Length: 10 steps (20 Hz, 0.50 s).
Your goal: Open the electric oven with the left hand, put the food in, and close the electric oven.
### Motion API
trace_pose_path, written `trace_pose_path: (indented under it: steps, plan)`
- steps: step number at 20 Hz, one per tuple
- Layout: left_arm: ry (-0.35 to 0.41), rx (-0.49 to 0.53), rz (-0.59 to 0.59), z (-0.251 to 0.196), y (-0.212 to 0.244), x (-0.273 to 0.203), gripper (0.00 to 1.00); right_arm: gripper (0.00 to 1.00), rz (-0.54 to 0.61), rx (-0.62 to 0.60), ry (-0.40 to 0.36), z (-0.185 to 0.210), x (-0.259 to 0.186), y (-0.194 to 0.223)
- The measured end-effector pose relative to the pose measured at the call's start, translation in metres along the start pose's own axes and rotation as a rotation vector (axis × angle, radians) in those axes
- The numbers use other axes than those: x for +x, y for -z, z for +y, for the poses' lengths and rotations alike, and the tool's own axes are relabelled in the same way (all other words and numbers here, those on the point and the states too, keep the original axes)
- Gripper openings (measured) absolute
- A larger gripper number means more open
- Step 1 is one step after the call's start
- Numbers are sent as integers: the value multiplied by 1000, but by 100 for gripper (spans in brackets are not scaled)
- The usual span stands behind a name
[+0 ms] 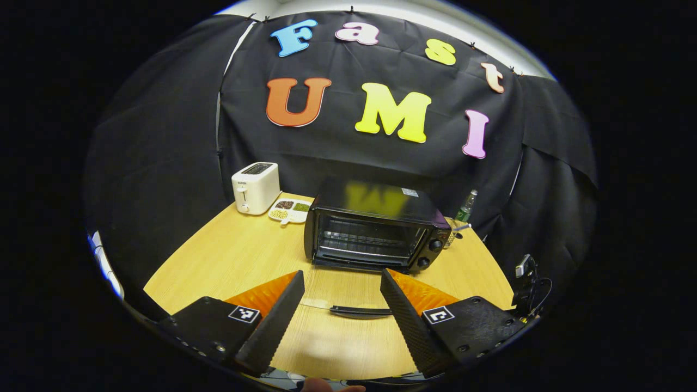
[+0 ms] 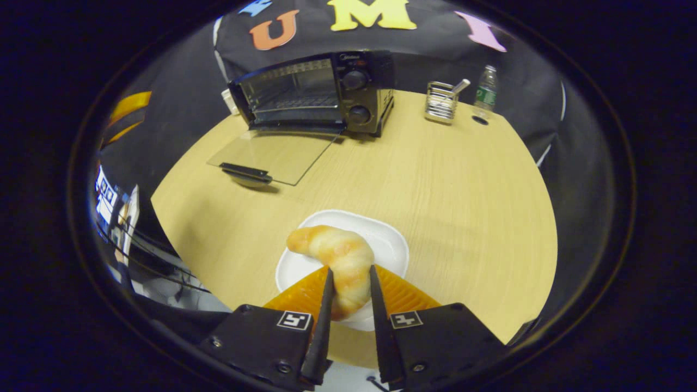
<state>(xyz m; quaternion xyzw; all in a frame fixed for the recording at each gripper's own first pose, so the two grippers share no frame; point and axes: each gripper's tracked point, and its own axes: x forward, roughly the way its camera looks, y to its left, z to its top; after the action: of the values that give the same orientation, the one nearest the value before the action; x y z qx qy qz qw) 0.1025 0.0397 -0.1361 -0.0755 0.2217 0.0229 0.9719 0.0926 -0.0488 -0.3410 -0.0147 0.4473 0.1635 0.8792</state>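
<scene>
Round light-wood table (image 1: 228, 256), black cloth wall (image 1: 163, 136) behind. White toaster (image 1: 255, 188) far left. Wire holder (image 2: 441, 102) and bottle (image 2: 485, 90) far right.

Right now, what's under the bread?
A white plate lies under the croissant, on the table. The right gripper is shut on the croissant, which covers the plate's middle.

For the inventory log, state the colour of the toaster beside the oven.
The toaster is white or cream, seen best in the left gripper view.
</scene>
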Motion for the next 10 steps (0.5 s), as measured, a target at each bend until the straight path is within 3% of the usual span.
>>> trace_pose_path:
  steps: [5, 10]
  plan:
    - [64, 2, -24, 20, -2, -14, 93, 34, -102, 304, -20, 61, -36, -21]
    - [69, 9, -25, 55, 2, -43, 93, 34, -213, 459, 10, 114, -17, -70]
